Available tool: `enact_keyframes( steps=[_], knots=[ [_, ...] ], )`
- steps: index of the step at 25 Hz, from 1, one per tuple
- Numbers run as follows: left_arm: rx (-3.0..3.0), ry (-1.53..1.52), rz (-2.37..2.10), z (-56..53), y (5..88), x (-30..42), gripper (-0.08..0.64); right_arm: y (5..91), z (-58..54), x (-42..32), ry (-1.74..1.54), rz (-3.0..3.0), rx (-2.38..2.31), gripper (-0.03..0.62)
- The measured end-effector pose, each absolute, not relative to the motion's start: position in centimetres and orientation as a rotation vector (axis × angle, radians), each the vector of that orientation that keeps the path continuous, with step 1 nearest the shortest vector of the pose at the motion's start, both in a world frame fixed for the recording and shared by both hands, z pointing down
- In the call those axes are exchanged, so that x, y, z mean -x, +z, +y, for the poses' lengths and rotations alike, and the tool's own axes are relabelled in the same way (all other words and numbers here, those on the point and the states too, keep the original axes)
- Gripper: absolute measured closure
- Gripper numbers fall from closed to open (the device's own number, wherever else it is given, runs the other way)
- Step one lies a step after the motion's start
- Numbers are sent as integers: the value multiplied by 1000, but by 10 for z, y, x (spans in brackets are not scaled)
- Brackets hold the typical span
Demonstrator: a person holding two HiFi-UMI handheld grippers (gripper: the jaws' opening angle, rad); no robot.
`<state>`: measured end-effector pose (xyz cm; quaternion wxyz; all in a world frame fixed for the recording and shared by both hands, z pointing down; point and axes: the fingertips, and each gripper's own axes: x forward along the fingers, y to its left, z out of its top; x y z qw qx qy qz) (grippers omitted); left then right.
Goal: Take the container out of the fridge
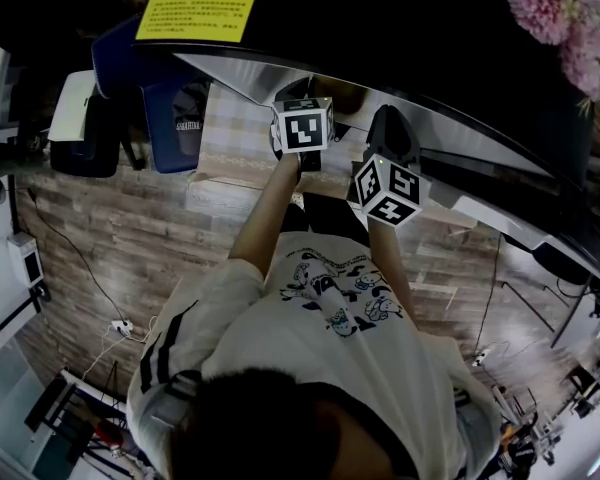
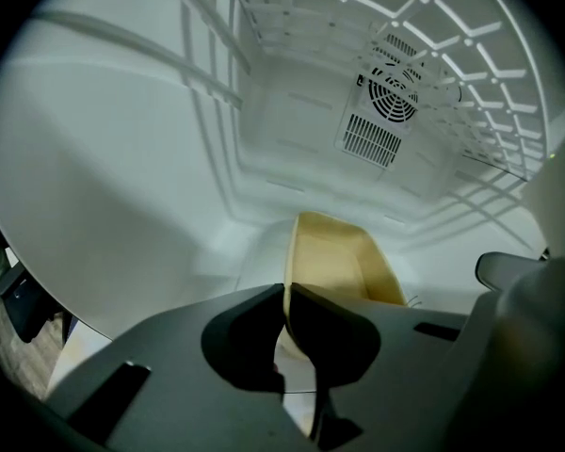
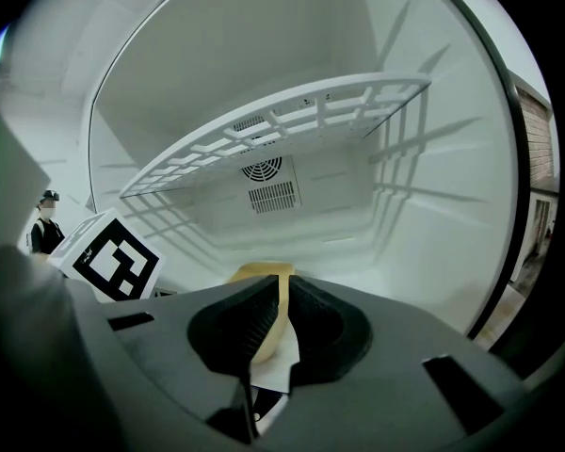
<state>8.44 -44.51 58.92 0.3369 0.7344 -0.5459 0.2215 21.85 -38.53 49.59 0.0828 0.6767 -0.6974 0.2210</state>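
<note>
Head view hides container [image 2: 339, 257] | left tongs [image 2: 284, 295] pinch its rim | right tongs [image 3: 281, 299] too

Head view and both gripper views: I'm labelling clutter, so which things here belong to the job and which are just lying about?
Job: the yellow container, clamped by the left gripper and the right gripper; the fridge.
Lying about: yellow notice, pink flowers, blue bin.

A white T-shirt [image 1: 320, 338] with a dark cartoon print and sleeve stripes fills the lower centre. The left claw [image 2: 284, 332] and right claw [image 3: 278, 323] are grey with black pads [image 2: 245, 347], each bearing a black-and-white marker cube [image 1: 303, 128].
</note>
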Motion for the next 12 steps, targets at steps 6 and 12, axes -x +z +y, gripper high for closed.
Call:
enact_keyframes(
  steps=[6, 12],
  knots=[
    [-1929, 576, -1417, -437, 583, -79, 529, 489, -381, -210, 638, -2097, -2019, 541],
    [-1941, 574, -1420, -426, 576, -70, 529, 485, -372, -201, 628, -2104, -2025, 541]
  ],
)
